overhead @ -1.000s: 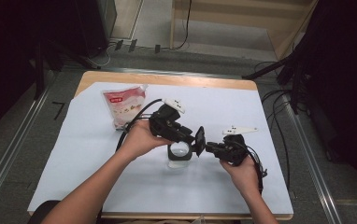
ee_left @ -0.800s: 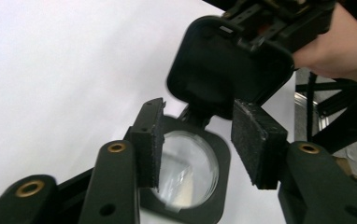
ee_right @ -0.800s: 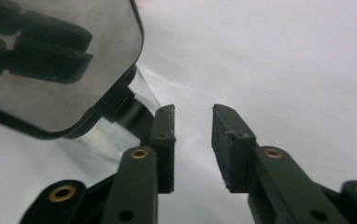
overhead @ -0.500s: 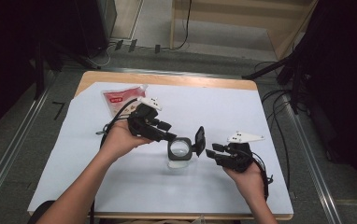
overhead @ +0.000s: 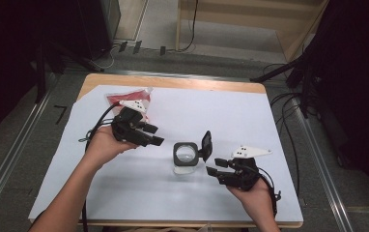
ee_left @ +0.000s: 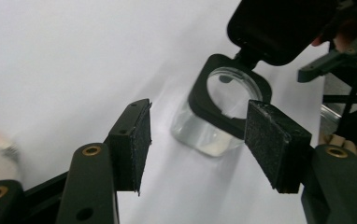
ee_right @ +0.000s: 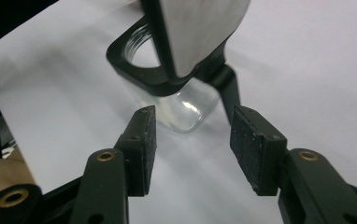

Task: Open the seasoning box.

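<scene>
At the near edge of the table the person's two forearms come in, each hand carrying a gripper. The right gripper sits low on the near right, jaws apart and empty, aimed at the jar just ahead of it without touching. That jar, a small clear one with a black square collar, stands upright near the middle of the white sheet, and its black flip lid stands up open on the right side. Seen along the right gripper's own jaws, the jar's glass base lies just beyond the pads. The left gripper is held higher on the left, tilted down toward the jar, jaws spread wide and holding nothing; along its jaws the jar's open mouth looks empty. Farther back on the left lies a red and clear packet, untouched. By the look of it, the opening of the lid is done, and whatever is to go in, likely from that packet, is yet to be fetched.
</scene>
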`<act>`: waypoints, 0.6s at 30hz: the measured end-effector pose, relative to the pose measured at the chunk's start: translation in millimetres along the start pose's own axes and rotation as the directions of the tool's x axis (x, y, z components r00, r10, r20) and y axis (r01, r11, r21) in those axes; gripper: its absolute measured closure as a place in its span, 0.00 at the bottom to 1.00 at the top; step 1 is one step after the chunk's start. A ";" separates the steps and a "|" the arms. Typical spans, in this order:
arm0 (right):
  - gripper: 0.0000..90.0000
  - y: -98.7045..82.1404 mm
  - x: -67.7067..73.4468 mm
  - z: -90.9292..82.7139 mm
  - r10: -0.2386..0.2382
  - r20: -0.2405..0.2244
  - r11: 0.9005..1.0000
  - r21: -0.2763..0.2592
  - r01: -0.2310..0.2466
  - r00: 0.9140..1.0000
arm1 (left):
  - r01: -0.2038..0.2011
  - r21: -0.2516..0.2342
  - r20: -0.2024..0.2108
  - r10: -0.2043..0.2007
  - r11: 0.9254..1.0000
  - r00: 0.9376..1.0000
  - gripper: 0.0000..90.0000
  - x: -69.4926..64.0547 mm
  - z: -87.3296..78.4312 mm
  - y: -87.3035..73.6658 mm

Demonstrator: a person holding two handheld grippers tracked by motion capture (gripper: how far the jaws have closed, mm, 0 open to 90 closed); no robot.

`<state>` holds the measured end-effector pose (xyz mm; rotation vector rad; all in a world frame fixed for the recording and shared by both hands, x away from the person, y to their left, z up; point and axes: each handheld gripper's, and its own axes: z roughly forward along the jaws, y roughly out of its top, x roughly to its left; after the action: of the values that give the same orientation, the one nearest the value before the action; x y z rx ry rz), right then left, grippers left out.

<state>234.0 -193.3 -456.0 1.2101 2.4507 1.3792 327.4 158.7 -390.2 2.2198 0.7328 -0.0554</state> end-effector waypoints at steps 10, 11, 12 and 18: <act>0.57 -2.5 15.7 6.7 -0.047 -0.054 0.999 0.023 0.048 0.997 | 0.035 -0.021 -0.039 -0.036 0.999 0.999 0.47 11.8 -21.6 -12.5; 0.57 -2.2 16.5 7.5 -0.050 -0.057 0.998 0.025 0.051 0.997 | 0.037 -0.019 -0.042 -0.038 0.999 0.998 0.48 12.5 -23.9 -13.5; 0.57 -2.0 17.0 8.1 -0.054 -0.061 0.998 0.023 0.055 0.997 | 0.037 -0.021 -0.040 -0.038 0.999 0.998 0.48 13.3 -25.9 -15.0; 0.57 -0.4 18.5 10.4 -0.074 -0.074 0.997 0.030 0.077 0.994 | 0.063 -0.026 -0.064 -0.064 0.998 0.996 0.48 19.5 -38.1 -23.5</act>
<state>225.4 -173.9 -457.0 1.0798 2.5495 1.3918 324.3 207.2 -384.7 2.1843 0.8350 -0.0065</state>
